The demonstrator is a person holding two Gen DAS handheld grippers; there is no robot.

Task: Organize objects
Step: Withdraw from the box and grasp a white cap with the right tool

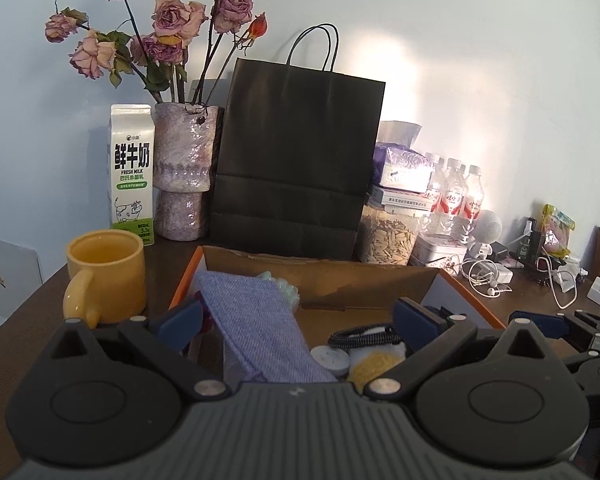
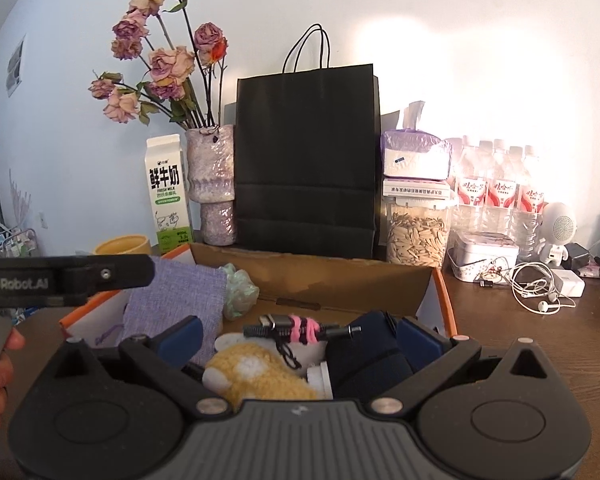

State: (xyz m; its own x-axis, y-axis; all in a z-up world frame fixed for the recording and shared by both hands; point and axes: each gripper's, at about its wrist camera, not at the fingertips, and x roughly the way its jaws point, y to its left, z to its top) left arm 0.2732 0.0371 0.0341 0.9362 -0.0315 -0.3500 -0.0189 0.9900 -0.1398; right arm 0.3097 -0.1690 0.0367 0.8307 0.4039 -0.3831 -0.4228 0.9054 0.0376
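The milk carton (image 1: 131,174) behind the cardboard box (image 2: 312,276) says "FRESH MILK". The left tongs (image 1: 300,326) and right tongs (image 2: 300,338) both hover spread wide over the box, gripping nothing. In the box, the purple cloth pouch (image 1: 256,324) lies long-ways from back to front. The cable bundle (image 2: 300,328) with pink ties lies sideways beside the yellow fuzzy toy (image 2: 256,372).

I counted one cardboard box (image 2: 340,276), one purple cloth pouch (image 2: 176,304), one yellow plush (image 2: 256,372), one bundled cable (image 2: 300,330) and one navy roll (image 2: 368,356). Behind stood one black bag (image 2: 306,156), one milk carton (image 1: 131,172), one yellow mug (image 1: 108,272), one vase (image 1: 184,168), one seed jar (image 2: 418,234).
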